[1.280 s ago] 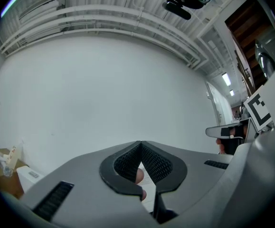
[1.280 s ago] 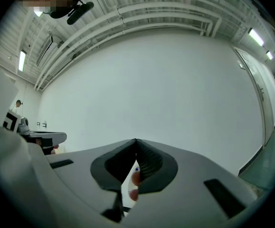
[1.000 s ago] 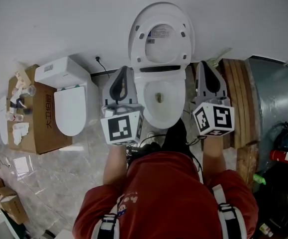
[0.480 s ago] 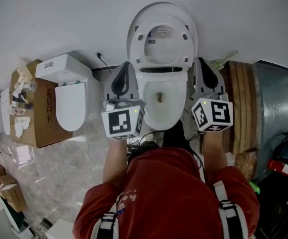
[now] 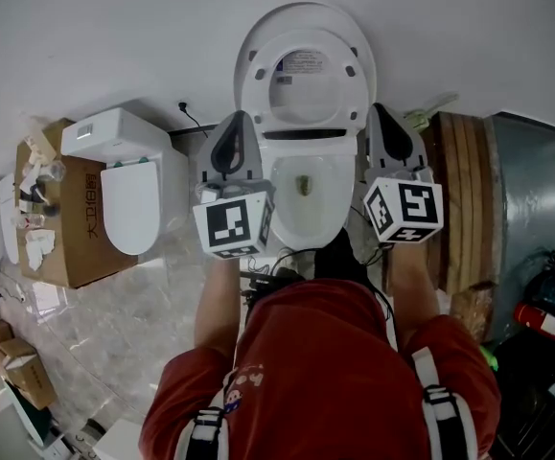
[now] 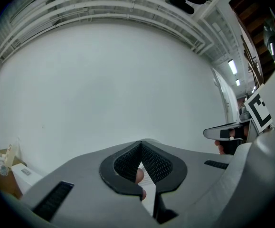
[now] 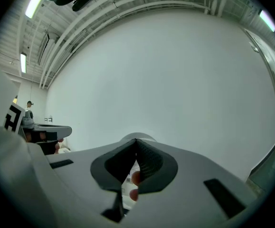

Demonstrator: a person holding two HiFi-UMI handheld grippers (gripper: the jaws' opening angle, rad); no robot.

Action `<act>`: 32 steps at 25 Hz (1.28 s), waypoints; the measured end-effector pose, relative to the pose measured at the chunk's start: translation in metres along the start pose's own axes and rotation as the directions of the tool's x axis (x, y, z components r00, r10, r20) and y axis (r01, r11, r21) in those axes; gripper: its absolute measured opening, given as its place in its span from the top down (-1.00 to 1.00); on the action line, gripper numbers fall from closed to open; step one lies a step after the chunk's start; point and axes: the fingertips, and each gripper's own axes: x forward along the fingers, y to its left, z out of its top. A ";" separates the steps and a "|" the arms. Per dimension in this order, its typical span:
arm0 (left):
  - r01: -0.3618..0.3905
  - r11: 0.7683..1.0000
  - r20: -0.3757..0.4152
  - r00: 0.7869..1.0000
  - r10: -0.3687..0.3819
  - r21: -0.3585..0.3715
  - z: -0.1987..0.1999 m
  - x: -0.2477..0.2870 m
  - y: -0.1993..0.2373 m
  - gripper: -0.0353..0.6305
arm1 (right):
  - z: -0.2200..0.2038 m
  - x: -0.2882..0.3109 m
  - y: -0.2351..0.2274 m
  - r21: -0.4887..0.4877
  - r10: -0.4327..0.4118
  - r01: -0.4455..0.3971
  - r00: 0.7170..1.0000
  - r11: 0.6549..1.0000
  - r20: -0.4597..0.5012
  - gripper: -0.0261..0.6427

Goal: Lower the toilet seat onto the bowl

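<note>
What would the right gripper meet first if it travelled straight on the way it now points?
Probably the raised toilet seat: its rounded top shows just beyond the right gripper's closed tips. Depth is unclear; it might pass the seat's edge and reach the white wall.

red print on cardboard box (image 5: pixel 74 249), perhaps 大卫, sticker (image 5: pixel 303 62) on toilet lid (image 5: pixel 312 94) illegible

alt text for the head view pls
Seen from above, a white toilet seat stands raised against the wall over the open bowl. A person in a red shirt holds the left claw and right claw, both shut, beside the bowl.
</note>
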 end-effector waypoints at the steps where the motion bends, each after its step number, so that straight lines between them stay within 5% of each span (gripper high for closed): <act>1: 0.000 1.000 -0.003 1.000 0.000 0.001 -0.002 0.005 0.000 0.86 | -0.003 0.004 -0.001 -0.005 0.001 -0.002 1.000 1.000 -0.008 0.89; 16: 0.001 1.000 -0.072 0.997 -0.001 -0.006 -0.028 0.053 -0.010 0.86 | -0.042 0.065 -0.023 -0.039 0.029 -0.033 0.994 0.999 -0.104 0.89; 32: -0.103 0.995 -0.081 0.992 0.102 -0.005 -0.026 0.086 0.006 0.86 | -0.060 0.155 -0.028 -0.078 0.160 -0.175 0.972 0.981 -0.174 0.89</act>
